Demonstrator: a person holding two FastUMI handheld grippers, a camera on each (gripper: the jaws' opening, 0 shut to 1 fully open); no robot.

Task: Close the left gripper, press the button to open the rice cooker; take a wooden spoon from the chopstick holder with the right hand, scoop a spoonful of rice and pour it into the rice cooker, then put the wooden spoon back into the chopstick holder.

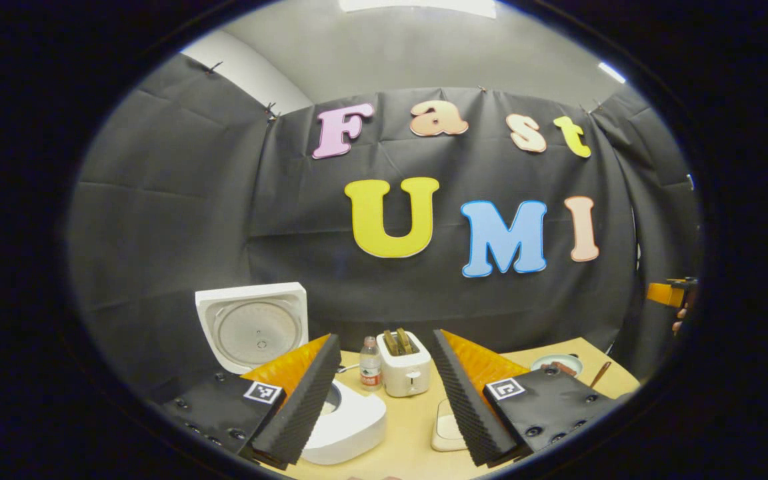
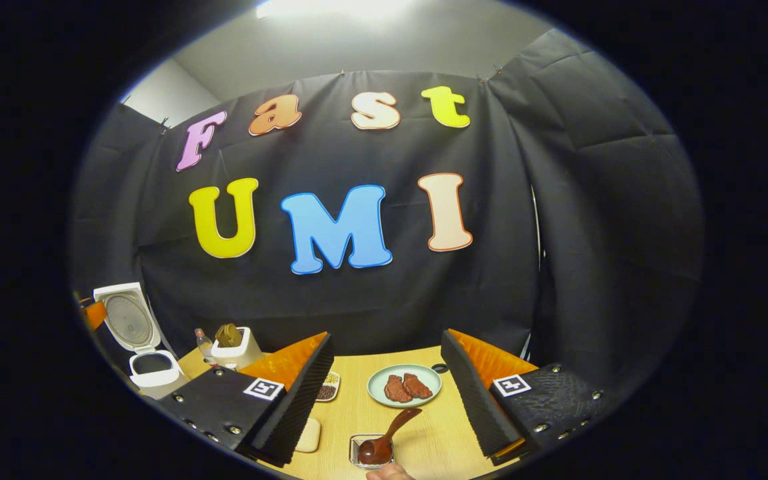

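Rice cooker point(image 2: 147, 363) open; both grippers point(image 1: 384, 393) point(image 2: 387, 393) gape empty. The wooden spoon point(image 2: 387, 433) apparently rests in its holder. Clamp its handle squarely.

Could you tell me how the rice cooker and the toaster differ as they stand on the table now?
The rice cooker stands open, its lid raised upright to show the round inner plate; the toaster has no lid, just top slots. The toaster holds brown slices in those slots. The cooker looks wider and rounder, the toaster narrower and boxier. Both are white and sit near the back of the wooden table.
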